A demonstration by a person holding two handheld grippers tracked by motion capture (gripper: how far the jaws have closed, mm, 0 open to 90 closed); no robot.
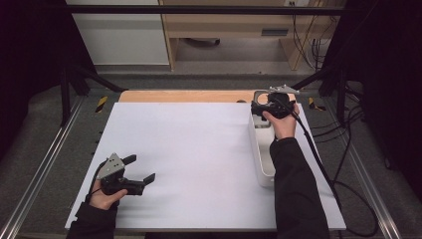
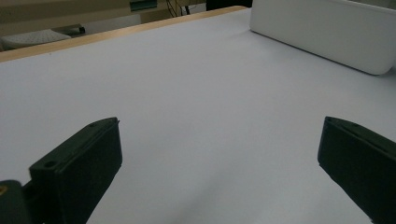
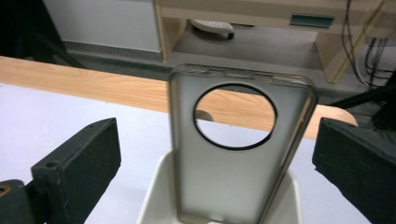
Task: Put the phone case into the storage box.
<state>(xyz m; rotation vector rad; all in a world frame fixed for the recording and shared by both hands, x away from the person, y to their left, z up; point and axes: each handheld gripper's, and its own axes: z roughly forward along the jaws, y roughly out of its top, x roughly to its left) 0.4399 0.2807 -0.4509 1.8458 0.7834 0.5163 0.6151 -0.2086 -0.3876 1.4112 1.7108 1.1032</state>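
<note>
A translucent grey phone case (image 3: 233, 177) with a large round camera hole stands upright at the far end of a white bin (image 3: 154, 196). My right gripper (image 3: 217, 158) is open, one jaw on each side of the case with wide gaps, touching nothing. From above, the right gripper (image 1: 261, 107) hovers over the far end of the bin (image 1: 256, 149), with the case (image 1: 259, 94) just beyond it. My left gripper (image 1: 143, 168) stands open and empty over the front left of the white mat (image 1: 199, 149). In its own view the left gripper (image 2: 219, 154) has bare mat between its jaws.
The long bin (image 2: 327, 32) runs along the mat's right side. A strip of wooden tabletop (image 1: 184, 96) shows beyond the mat's far edge. Cables (image 1: 343, 199) trail off the right side. Metal frame rails (image 1: 45, 164) flank the table.
</note>
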